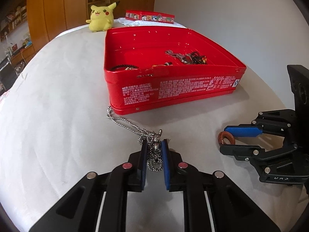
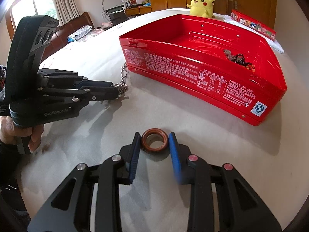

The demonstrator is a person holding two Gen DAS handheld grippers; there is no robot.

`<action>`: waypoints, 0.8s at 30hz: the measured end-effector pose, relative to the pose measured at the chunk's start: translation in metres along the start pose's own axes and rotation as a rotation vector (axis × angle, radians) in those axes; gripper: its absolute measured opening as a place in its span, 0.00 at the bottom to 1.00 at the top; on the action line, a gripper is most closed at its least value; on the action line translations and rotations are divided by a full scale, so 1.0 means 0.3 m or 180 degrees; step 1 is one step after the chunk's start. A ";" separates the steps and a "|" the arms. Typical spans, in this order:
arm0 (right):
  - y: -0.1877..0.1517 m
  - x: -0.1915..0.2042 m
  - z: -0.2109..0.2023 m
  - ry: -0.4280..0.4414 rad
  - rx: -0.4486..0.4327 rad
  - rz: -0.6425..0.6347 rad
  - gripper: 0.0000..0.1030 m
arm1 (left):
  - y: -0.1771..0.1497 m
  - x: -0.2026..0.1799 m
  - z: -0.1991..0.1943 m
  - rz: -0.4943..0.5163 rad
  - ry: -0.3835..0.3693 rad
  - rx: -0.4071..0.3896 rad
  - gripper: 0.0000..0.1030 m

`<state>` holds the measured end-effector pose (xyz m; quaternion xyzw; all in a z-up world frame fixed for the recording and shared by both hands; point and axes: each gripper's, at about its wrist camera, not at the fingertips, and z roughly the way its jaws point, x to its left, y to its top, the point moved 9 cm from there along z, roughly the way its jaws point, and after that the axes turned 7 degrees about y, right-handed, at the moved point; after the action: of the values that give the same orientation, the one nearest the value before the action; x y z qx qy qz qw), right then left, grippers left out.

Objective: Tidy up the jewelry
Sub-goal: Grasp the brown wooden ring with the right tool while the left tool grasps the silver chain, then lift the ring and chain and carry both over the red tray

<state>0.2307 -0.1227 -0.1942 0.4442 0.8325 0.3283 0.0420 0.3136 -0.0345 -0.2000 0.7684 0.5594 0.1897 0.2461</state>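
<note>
Two grippers work on a pale, suede-like bench. The left gripper has its blue ribbed fingers nearly closed, pinching a bunched silver ball-chain necklace whose loose length trails away toward the near corner of the glossy red tin. The right gripper stands partly open, its fingers touching both sides of a flat, round brown ring.

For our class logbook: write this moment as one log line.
left gripper: shut on chain | right gripper: shut on ring | tin: open
</note>
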 end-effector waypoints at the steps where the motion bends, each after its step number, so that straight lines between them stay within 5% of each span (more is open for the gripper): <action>1: -0.001 0.001 -0.001 0.0001 0.0002 -0.0001 0.27 | -0.001 0.002 -0.003 -0.0005 0.0000 -0.0004 0.14; 24: 0.016 0.038 -0.109 -0.0033 -0.0091 -0.0029 0.27 | 0.032 -0.016 -0.147 0.0034 0.0065 -0.0199 0.14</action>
<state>0.2154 -0.1286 -0.1633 0.4414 0.8296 0.3377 0.0542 0.2945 -0.0341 -0.1589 0.7614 0.5516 0.2163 0.2633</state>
